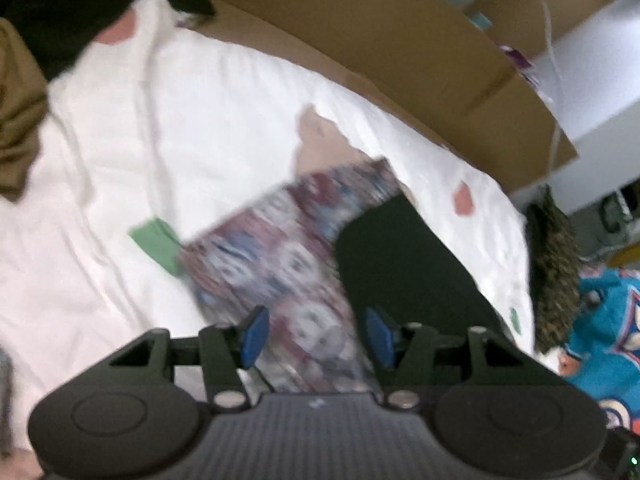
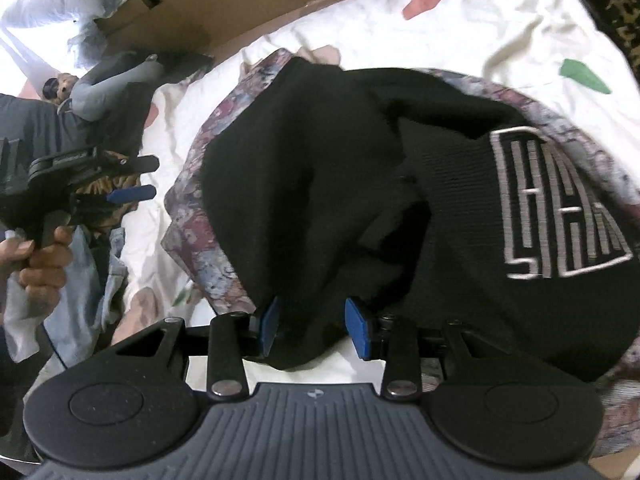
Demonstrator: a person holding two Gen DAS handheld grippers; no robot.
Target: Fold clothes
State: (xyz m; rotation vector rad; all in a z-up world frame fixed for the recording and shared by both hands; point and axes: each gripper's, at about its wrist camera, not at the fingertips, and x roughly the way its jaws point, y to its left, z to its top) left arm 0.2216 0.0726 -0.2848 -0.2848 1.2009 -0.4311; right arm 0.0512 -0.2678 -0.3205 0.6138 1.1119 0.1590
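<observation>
From the left wrist we see the left gripper (image 1: 316, 334) open and empty above the patterned maroon-and-blue fabric sheet (image 1: 272, 264); from the right wrist, the right gripper (image 2: 314, 326) gapes, astride the near hem of the black knit garment (image 2: 320, 184), nearer.

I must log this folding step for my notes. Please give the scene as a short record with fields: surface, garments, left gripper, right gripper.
surface: white bedsheet with coloured patches
garments: black knitted sweater with grey lettering, lying on a patterned red-and-blue cloth
left gripper: open, nothing between its blue pads, above the patterned cloth
right gripper: open, the sweater's edge lies between its pads, not pinched
</observation>
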